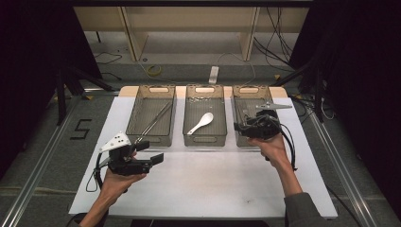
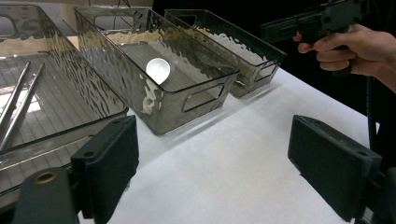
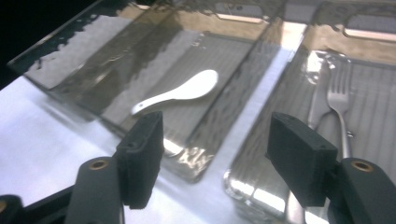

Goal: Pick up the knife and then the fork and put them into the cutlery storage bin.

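Three clear grey bins stand in a row at the far side of the white table (image 1: 213,184). The left bin (image 1: 152,87) holds a pair of metal chopsticks (image 1: 153,123) (image 2: 16,105). A white spoon (image 1: 201,123) (image 3: 180,93) (image 2: 158,70) lies in the middle bin (image 1: 204,140). A metal fork (image 3: 338,100) rests in the right bin (image 1: 249,88). My left gripper (image 1: 150,151) (image 2: 215,172) is open over the table in front of the left bin, with nothing between its jaws. Above the near end of the right bin, my right gripper (image 1: 241,125) (image 3: 217,158) is open and holds nothing.
A wide bare stretch of white table lies between the bins and the front edge (image 1: 203,215). Cables trail from both grippers over the table. Beyond the table are a floor with cables (image 1: 156,71) and a wooden frame (image 1: 189,19). Dark curtains stand at both sides.
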Demonstrator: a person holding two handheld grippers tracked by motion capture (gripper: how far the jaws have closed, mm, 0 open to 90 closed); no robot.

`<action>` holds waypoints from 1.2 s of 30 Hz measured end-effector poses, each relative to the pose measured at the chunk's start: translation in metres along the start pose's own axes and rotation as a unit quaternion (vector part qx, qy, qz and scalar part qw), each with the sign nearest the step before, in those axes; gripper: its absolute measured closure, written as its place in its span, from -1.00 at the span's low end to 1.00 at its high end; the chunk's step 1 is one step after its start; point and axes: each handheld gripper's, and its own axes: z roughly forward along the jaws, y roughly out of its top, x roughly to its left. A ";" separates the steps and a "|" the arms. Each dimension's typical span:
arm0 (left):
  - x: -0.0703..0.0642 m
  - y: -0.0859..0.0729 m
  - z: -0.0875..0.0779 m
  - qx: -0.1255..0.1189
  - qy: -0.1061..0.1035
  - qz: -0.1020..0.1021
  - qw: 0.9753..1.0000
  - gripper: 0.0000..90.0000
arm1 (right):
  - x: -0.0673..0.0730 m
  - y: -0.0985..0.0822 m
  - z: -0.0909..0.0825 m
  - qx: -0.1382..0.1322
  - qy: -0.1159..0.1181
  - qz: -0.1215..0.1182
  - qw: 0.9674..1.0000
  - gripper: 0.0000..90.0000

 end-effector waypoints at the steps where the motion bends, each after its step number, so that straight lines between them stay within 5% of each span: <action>1: 0.000 0.000 0.000 -0.001 0.000 0.000 1.000 -0.65 | 0.002 -0.002 -0.002 -0.005 0.004 -0.001 1.000 -0.21; 16: -0.002 -0.001 0.004 0.009 -0.005 0.003 1.000 -0.65 | 0.015 -0.028 -0.015 -0.039 0.035 -0.018 0.998 -0.29; 22: -0.003 -0.001 0.004 0.013 -0.010 0.003 1.000 -0.65 | 0.017 -0.037 -0.020 -0.046 0.054 -0.008 0.997 -0.30; 36: -0.003 -0.001 0.004 0.018 -0.019 0.007 1.000 -0.65 | 0.028 -0.055 -0.034 -0.057 0.067 -0.011 0.996 -0.33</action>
